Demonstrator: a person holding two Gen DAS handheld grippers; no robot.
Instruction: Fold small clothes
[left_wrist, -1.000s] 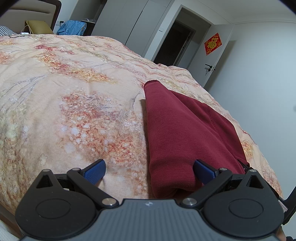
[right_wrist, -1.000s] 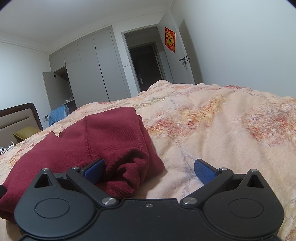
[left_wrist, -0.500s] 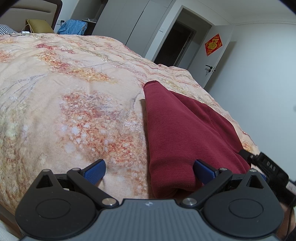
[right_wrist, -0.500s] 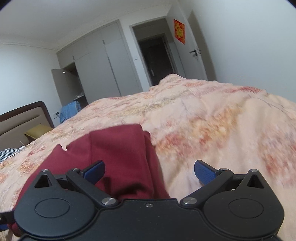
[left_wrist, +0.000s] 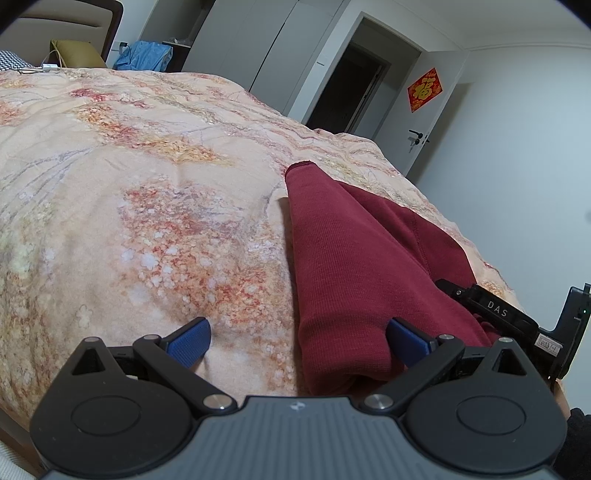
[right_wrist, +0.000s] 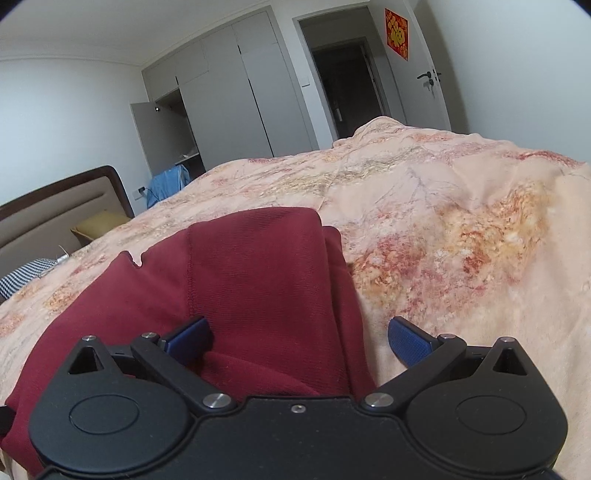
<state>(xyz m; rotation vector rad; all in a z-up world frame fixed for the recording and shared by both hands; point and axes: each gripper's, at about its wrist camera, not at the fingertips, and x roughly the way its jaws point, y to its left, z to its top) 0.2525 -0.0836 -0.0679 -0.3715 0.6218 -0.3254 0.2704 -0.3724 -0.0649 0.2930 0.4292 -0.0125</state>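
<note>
Lying folded on floral bedspread (left_wrist: 147, 206): dark-red ribbed garment (left_wrist: 343, 266), thick-edged.

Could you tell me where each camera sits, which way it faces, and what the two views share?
Left wrist: sits on the left tool, low over the bed, facing along the floral quilt toward the dark doorway; its open blue fingers straddle the near left edge of the red garment, and the right tool's black body shows at the right border.
Right wrist: sits on the right tool, facing the wardrobe; its open fingers straddle the garment's right edge.
Shared: garment, quilt, doorway, red door decoration.
</note>
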